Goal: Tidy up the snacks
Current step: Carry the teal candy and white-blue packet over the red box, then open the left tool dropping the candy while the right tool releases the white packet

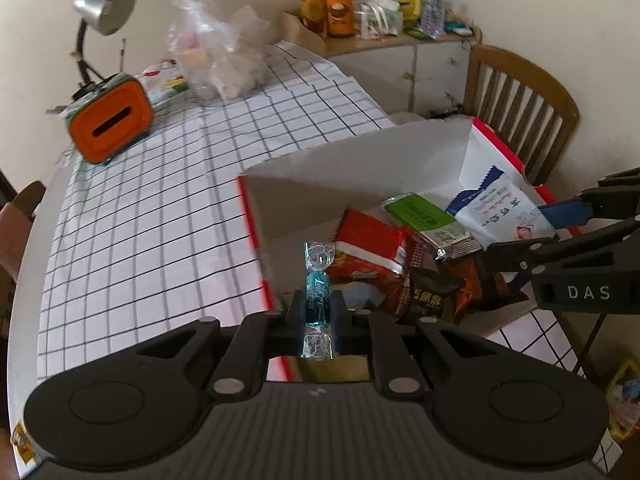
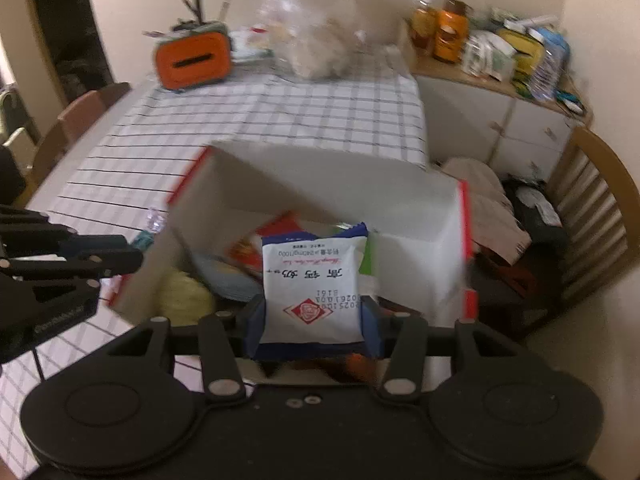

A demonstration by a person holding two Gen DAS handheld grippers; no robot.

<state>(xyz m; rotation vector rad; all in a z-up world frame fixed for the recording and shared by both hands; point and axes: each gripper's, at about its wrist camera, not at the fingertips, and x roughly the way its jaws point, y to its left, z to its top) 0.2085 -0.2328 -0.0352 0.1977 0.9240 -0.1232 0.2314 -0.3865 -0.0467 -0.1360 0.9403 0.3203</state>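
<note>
A white cardboard box with red edges stands open on the checked tablecloth. Inside lie a red packet, a green packet and a dark packet. My left gripper is shut on a blue twist-wrapped candy, held over the box's near left corner. My right gripper is shut on a white and blue packet above the box. In the left wrist view the right gripper comes in from the right. In the right wrist view the left gripper shows at the left edge.
An orange tissue box, a desk lamp and clear plastic bags stand at the table's far end. A low cabinet crowded with bottles lines the wall. A wooden chair stands behind the box.
</note>
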